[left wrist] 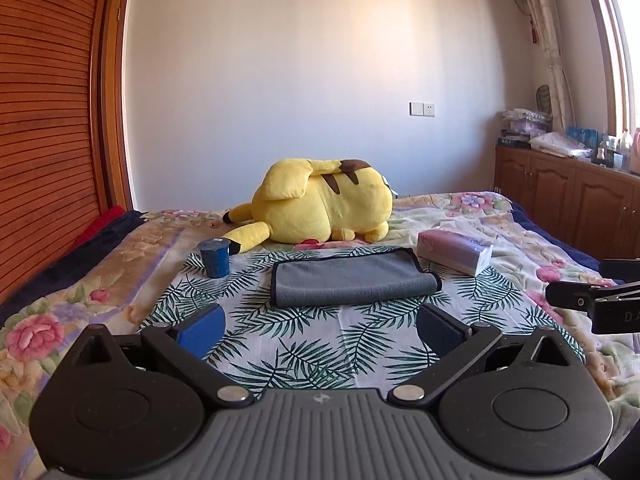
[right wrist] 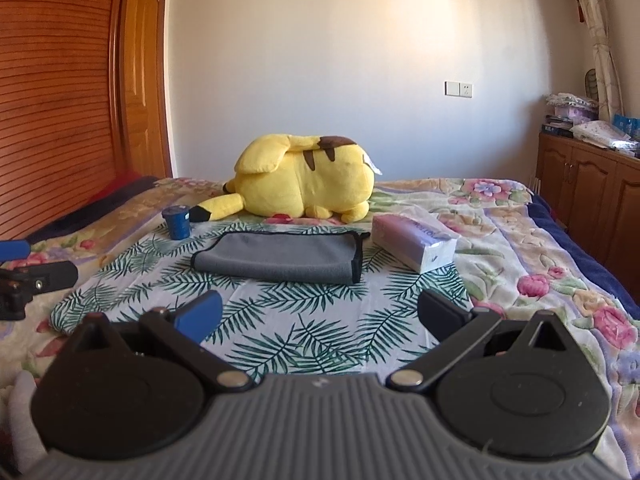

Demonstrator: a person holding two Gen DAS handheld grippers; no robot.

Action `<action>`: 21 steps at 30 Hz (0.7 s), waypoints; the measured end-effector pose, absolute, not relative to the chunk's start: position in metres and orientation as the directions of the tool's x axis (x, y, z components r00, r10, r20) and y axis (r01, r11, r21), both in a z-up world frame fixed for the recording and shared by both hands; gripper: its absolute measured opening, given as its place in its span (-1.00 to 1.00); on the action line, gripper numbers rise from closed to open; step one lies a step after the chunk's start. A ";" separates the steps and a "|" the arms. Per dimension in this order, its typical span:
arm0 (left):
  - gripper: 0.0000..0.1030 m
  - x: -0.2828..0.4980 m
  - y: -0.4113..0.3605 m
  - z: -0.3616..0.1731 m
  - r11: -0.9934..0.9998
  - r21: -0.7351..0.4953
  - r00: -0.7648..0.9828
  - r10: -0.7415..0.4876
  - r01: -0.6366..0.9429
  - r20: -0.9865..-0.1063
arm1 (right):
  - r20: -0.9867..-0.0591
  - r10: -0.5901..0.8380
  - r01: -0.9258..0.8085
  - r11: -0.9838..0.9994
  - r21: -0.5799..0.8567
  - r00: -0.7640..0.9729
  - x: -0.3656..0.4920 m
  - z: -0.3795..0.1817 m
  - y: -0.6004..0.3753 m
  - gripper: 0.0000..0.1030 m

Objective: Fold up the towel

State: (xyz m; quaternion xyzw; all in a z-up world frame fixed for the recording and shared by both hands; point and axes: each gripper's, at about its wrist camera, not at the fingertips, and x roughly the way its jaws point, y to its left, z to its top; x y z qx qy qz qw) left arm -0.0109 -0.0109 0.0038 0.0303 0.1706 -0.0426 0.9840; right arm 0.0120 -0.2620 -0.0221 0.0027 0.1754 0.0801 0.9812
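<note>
A grey towel (left wrist: 352, 278) with a black hem lies folded on a leaf-print cloth (left wrist: 304, 344) on the bed; it also shows in the right wrist view (right wrist: 280, 258). My left gripper (left wrist: 320, 326) is open and empty, hovering short of the towel's near edge. My right gripper (right wrist: 320, 314) is open and empty too, also short of the towel. The right gripper's fingers (left wrist: 580, 300) show at the right edge of the left wrist view. The left gripper's fingers (right wrist: 36, 274) show at the left edge of the right wrist view.
A yellow plush toy (left wrist: 320, 208) lies behind the towel. A blue cup (left wrist: 215, 258) stands to its left and a tissue pack (left wrist: 456, 254) lies to its right. A wooden headboard (left wrist: 44, 128) is at the left and wooden cabinets (left wrist: 568, 196) at the right.
</note>
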 end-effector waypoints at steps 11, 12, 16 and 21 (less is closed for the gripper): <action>0.69 -0.016 -0.010 0.010 0.995 0.064 0.958 -0.055 0.076 -0.283 | -0.295 0.134 -0.131 0.991 0.030 0.946 0.007 -0.018 -0.265 1.00; 0.69 -0.017 -0.010 0.010 0.995 0.063 0.959 -0.053 0.073 -0.279 | -0.291 0.131 -0.128 0.991 0.029 0.948 0.006 -0.018 -0.265 1.00; 0.69 -0.017 -0.007 0.010 0.996 0.057 0.961 -0.046 0.064 -0.274 | -0.275 0.119 -0.116 0.993 0.028 0.954 0.005 -0.017 -0.266 1.00; 0.69 -0.015 -0.007 0.009 0.996 0.062 0.959 -0.044 0.063 -0.279 | -0.265 0.112 -0.107 0.994 0.034 0.958 0.004 -0.017 -0.268 1.00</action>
